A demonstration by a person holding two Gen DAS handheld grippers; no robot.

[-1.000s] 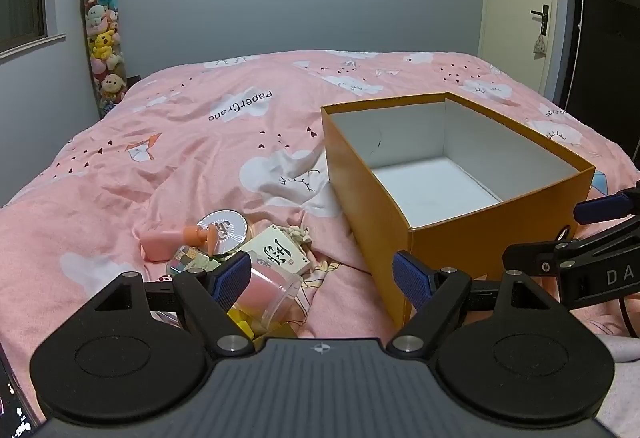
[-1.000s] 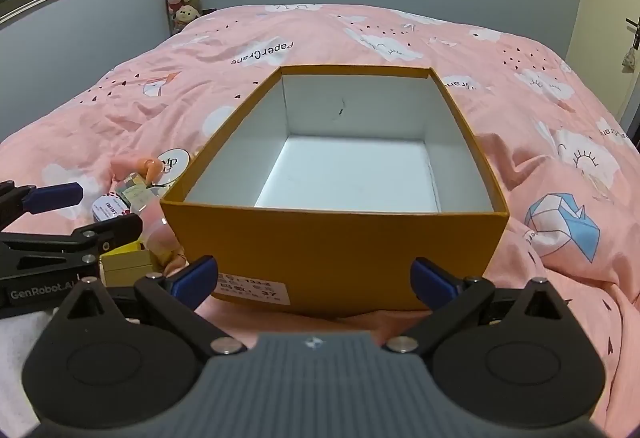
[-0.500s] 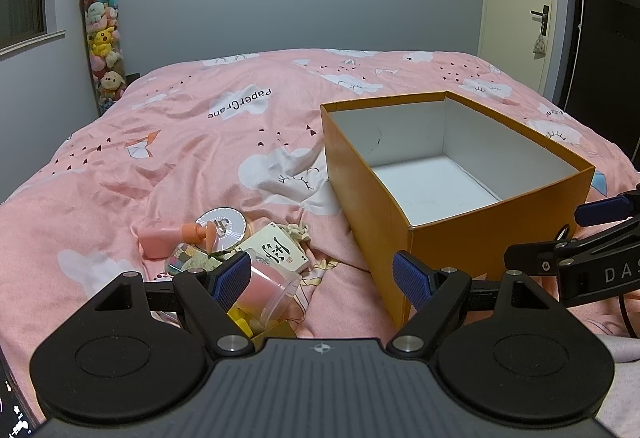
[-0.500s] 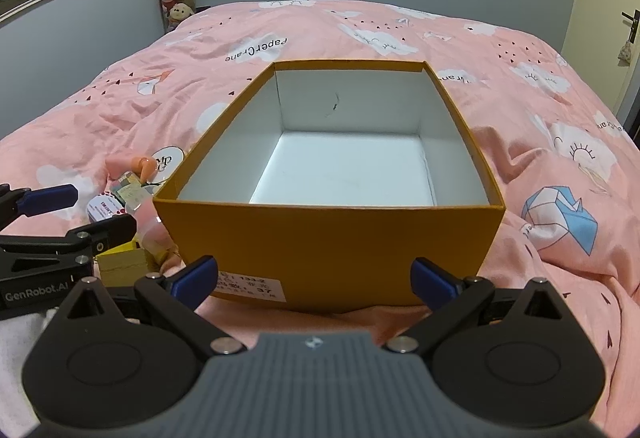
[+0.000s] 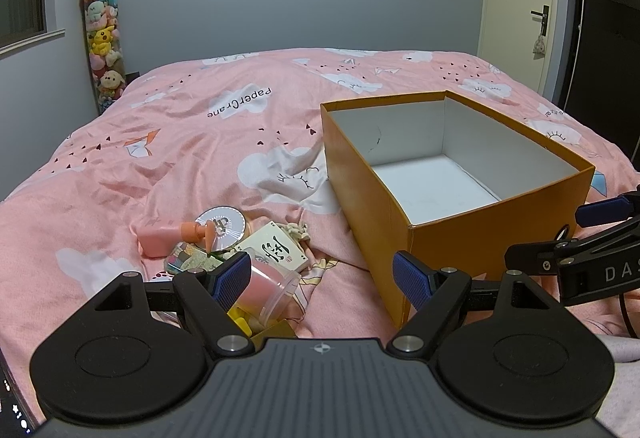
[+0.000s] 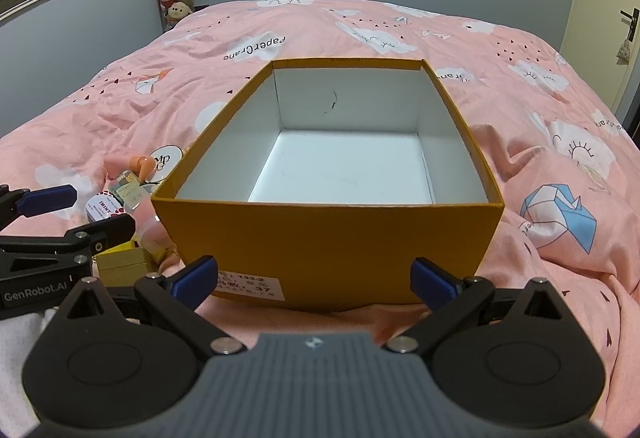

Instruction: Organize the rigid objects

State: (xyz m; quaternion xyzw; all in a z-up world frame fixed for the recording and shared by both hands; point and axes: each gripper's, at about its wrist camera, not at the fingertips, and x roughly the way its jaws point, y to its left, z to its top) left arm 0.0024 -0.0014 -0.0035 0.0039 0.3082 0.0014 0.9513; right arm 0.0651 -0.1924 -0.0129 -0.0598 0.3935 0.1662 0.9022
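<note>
An orange cardboard box (image 5: 372, 182) (image 6: 332, 238) with a white, empty inside stands open on the pink bed. Left of it lies a small heap: a pink pump bottle (image 5: 160, 238), a round silver tin (image 5: 222, 224), a white card pack with a black character (image 5: 274, 250), a clear cup with a pink insert (image 5: 266, 290), a yellow box (image 6: 120, 264). My left gripper (image 5: 320, 274) is open, its left pad beside the clear cup, nothing held. My right gripper (image 6: 314, 276) is open in front of the box's near wall.
The pink quilt (image 5: 200, 142) covers the whole bed, wrinkled around the heap. A tall clear tube of plush toys (image 5: 102, 34) stands in the far left corner. A door (image 5: 516, 10) is at the far right. The right gripper's arm (image 5: 580, 254) reaches in beside the box.
Both views have drifted slightly: the left gripper has shifted a little, the right one has risen a bit over the box. Both grippers stay open.
</note>
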